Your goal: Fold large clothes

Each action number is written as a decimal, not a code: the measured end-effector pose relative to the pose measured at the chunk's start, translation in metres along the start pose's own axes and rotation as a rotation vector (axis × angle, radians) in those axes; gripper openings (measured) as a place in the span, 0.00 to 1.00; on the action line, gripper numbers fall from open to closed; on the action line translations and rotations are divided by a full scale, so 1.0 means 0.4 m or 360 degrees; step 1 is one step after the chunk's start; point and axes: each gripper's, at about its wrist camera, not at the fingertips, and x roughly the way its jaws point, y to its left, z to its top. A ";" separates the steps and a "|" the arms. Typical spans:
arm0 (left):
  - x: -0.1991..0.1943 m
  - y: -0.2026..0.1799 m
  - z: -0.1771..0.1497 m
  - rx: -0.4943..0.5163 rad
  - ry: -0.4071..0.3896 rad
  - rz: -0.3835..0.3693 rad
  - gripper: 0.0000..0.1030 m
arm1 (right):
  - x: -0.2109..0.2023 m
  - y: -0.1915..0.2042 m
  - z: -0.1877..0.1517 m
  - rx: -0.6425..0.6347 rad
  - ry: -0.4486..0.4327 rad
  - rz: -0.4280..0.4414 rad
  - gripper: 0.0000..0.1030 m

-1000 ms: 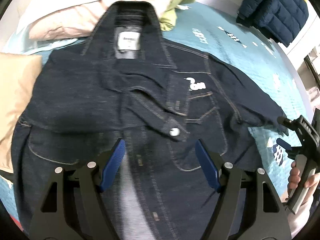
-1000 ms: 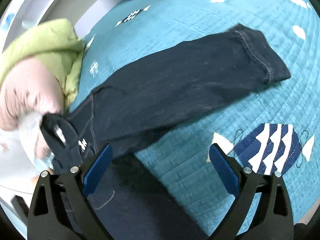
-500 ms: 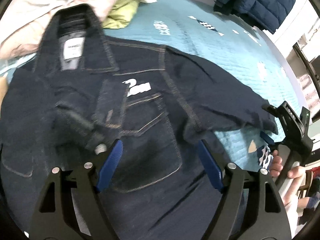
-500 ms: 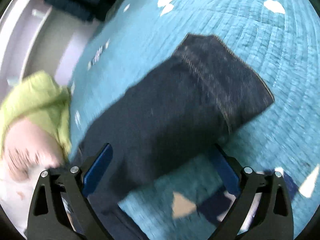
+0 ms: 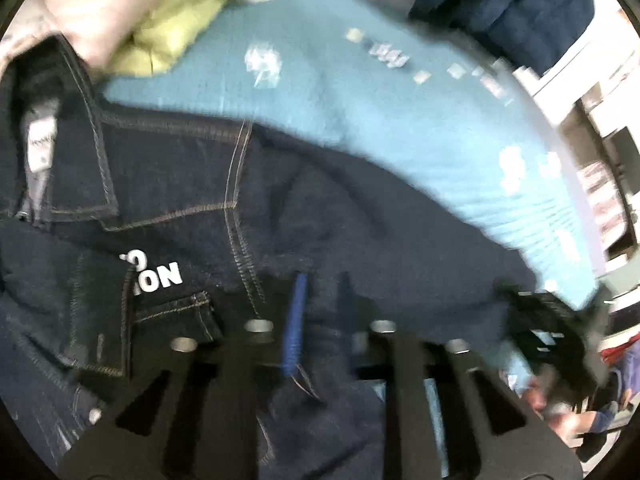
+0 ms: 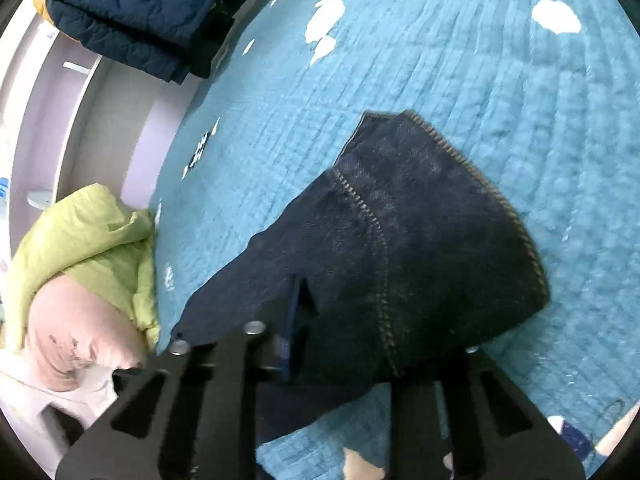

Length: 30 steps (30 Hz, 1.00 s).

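A dark denim jacket lies spread on a teal bedspread, collar at the upper left, white lettering on the chest. My left gripper is shut on the jacket's cloth near the armpit, at the base of the right sleeve. My right gripper is shut on the sleeve near its cuff; the cuff's stitched hem fans out ahead of the fingers. The right gripper also shows blurred at the right edge of the left wrist view.
A green quilt and a pink pillow lie at the bed's head. A folded navy puffer jacket sits on the far corner. A white headboard ledge borders the bed.
Both grippers went from open to shut. The left moved right onto the sleeve's base and closed; the right moved in onto the sleeve near the cuff and closed on it.
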 end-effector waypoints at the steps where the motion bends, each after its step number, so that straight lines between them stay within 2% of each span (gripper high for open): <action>1: 0.036 0.012 0.000 -0.0013 0.0055 0.0053 0.03 | -0.004 0.004 -0.001 -0.0023 -0.0010 -0.0006 0.14; 2: 0.064 0.027 -0.002 -0.0035 0.0091 0.0061 0.01 | -0.011 0.016 0.000 -0.0058 -0.0020 -0.0005 0.11; 6: 0.073 0.075 -0.010 -0.0173 0.0055 -0.0089 0.01 | -0.039 0.082 -0.001 -0.0165 -0.0086 0.0034 0.10; 8: 0.075 0.078 -0.008 -0.0152 0.0063 -0.0099 0.02 | -0.060 0.130 -0.007 -0.0238 -0.0120 0.0071 0.09; 14: 0.080 0.054 -0.016 -0.0025 0.0008 -0.0027 0.02 | -0.172 0.316 -0.071 -0.0548 -0.0221 0.0233 0.07; 20: 0.082 0.077 -0.015 0.0001 0.0026 -0.0110 0.02 | -0.228 0.477 -0.198 -0.0838 -0.0227 0.0336 0.06; 22: 0.056 0.085 -0.010 -0.0032 0.0080 -0.0101 0.02 | -0.237 0.530 -0.239 -0.0947 -0.0220 0.0344 0.06; 24: -0.002 0.095 -0.008 -0.0013 0.0069 -0.0151 0.03 | -0.246 0.571 -0.279 -0.1053 -0.0248 0.0311 0.06; 27: -0.121 0.121 -0.015 0.0078 -0.0074 -0.0197 0.03 | -0.238 0.629 -0.338 -0.1150 -0.0213 0.0307 0.06; 30: -0.228 0.185 -0.026 0.0098 -0.0201 -0.0157 0.03 | -0.215 0.692 -0.408 -0.1238 -0.0179 0.0306 0.06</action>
